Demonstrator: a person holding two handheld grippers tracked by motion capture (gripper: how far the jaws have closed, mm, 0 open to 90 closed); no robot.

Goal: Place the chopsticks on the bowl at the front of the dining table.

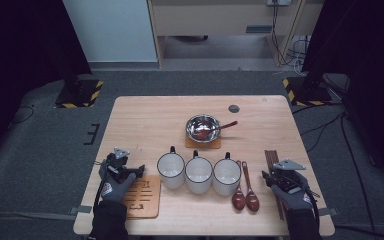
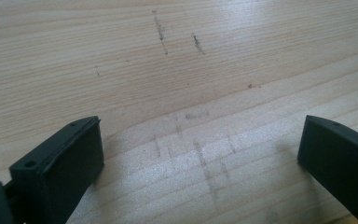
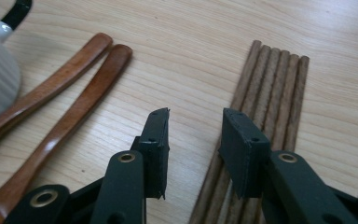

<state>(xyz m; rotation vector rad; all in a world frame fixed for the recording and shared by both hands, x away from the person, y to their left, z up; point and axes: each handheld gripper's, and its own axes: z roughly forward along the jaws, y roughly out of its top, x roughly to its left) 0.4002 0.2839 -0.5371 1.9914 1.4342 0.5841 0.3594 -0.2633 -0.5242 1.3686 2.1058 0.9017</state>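
Chopsticks [image 3: 270, 88] are the thing at stake — a flat row of dark wooden sticks lying side by side on the table [image 3: 196, 60], running forward under and past the outer finger [image 3: 240, 149] of the right gripper [image 3: 193, 140]. Its jaws stand part open with bare wood between them; nothing is pinched. The sticks look light, stiff and round, so they will likely roll and slip apart. A hold across the row near its middle seems best, with the jaws spread wider to straddle the sticks wanted.

Largest of the neighbours, three white mugs [image 1: 199, 174] stand in a row well off to the inner side of those fingers. A steel bowl [image 1: 203, 128] with a spoon in it sits far ahead on its mat. A cork mat [image 1: 142, 196] lies beside the left gripper [image 2: 200, 154], whose jaws are wide apart over bare table. Two wooden spoons [image 3: 70, 88] lie near the inner finger [image 3: 156, 144] — the closest thing to knock, though apart from the sticks.
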